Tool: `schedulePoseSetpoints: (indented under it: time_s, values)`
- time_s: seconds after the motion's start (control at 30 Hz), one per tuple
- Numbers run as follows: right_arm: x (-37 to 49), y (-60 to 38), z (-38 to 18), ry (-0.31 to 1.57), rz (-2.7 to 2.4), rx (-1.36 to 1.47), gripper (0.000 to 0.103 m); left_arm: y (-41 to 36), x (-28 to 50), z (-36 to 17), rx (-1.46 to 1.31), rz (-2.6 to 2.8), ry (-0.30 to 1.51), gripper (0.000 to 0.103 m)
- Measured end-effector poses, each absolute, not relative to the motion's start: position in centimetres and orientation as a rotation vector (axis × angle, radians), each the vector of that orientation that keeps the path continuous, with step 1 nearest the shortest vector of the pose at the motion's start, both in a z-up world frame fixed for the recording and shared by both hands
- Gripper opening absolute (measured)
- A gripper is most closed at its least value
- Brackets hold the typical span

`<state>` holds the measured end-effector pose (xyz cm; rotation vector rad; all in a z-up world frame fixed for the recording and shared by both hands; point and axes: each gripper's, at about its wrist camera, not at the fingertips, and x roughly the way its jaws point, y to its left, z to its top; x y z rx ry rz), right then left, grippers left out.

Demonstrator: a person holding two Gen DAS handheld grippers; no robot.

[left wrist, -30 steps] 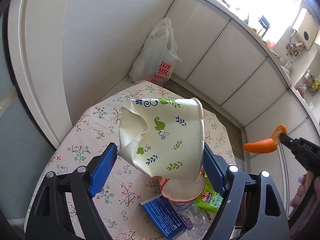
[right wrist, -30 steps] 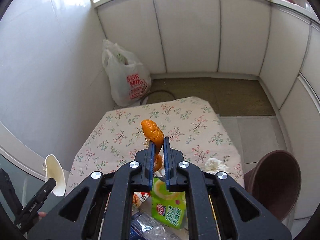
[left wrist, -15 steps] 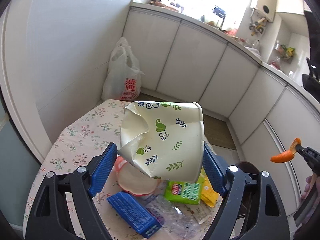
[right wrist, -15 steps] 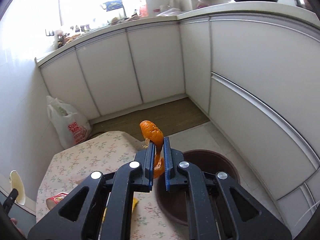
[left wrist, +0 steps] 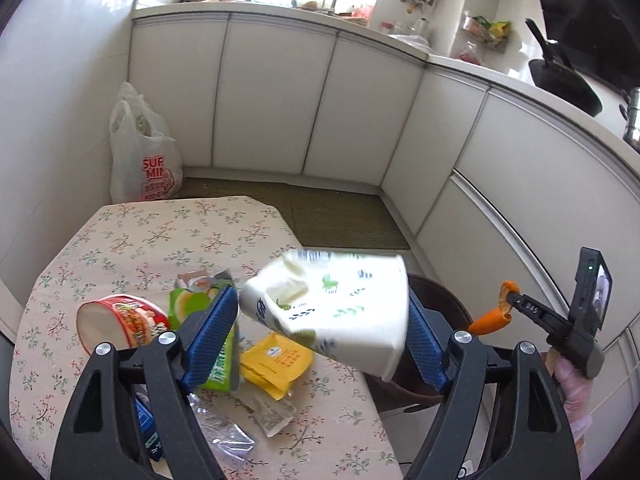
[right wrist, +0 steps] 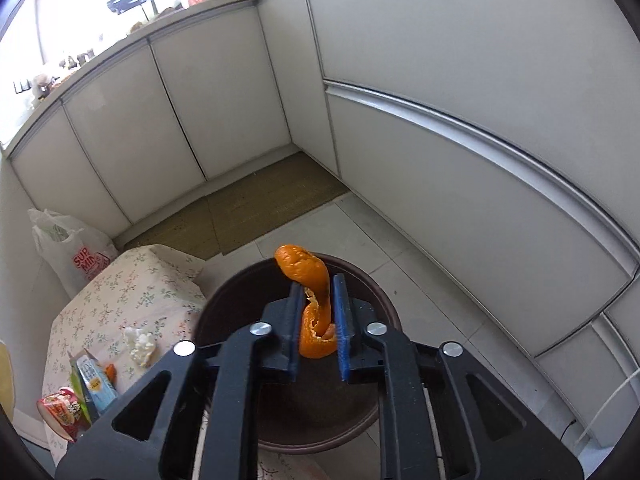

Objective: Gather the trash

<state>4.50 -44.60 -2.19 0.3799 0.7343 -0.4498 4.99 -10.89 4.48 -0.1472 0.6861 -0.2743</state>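
Worktop (left wrist: 120,240): covered in a floral cloth; I see the uncollected trash gathered at its near end, so both loads travel only a short way to the bin.
Bin (right wrist: 360,276): dark, round, open-topped, on the floor just off the worktop's right edge; I judge it sits there so trash drops straight in.
Cup (left wrist: 332,312): crumpled paper, tipped on its side; it sits between my left gripper's blue pads at the worktop's edge, the bin's rim showing behind it. It is blurred.
Left gripper (left wrist: 324,340): spread wide, pads pressing the cup's two sides; I hold it wide because the cup is bulky and soft.
Peel (right wrist: 314,304): orange curl, upright in the gap, its top poking above the pads, directly over the bin's mouth.
Right gripper (right wrist: 316,320): slightly parted, peel touching the right pad; I cannot tell whether it grips.
Leftovers: noodle cup (left wrist: 120,320), green pack (left wrist: 188,304), yellow sachet (left wrist: 276,360).
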Motion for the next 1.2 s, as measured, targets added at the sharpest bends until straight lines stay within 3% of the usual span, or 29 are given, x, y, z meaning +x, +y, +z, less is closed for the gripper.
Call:
schedulePoseSetpoints:
  time_s: [0.03,0.1,0.2,0.37,0.5,0.63,0.77,1.2]
  values:
    - [4.2,-45.2,-2.3,0.726,-0.464,0.387,0.051,-12.1,5.3,4.3,-0.143,-0.29,0.69,0.077]
    - [3.4,-46.0,-2.1,0.691,-0.489,0.387,0.057,-14.4,5.9,4.1,-0.14,-0.319,0.698,0.077]
    - [2.1,-47.9,-2.1,0.666,-0.528,0.445,0.078,-17.5,6.9,3.7,-0.137,-0.362,0.706,0.075]
    - [0.4,-50.0,-2.0,0.641,-0.564,0.506,0.081,-23.0,8.7,3.7,-0.114,-0.444,0.732,0.071]
    - [-0.3,-49.9,-0.9,0.571,-0.544,0.502,0.093,-25.5,9.0,4.6,-0.103,-0.481,0.711,0.071]
    - [0.5,-49.7,-0.7,0.571,-0.533,0.49,0.094,-24.6,9.2,5.2,-0.099,-0.477,0.695,0.072]
    - [0.9,-49.5,-0.4,0.554,-0.526,0.492,0.096,-22.1,10.8,3.9,-0.08,-0.404,0.756,0.08]
    - [4.5,-46.6,-1.0,0.627,-0.451,0.459,0.096,-16.7,18.7,-7.7,-0.249,-0.207,1.226,0.081]
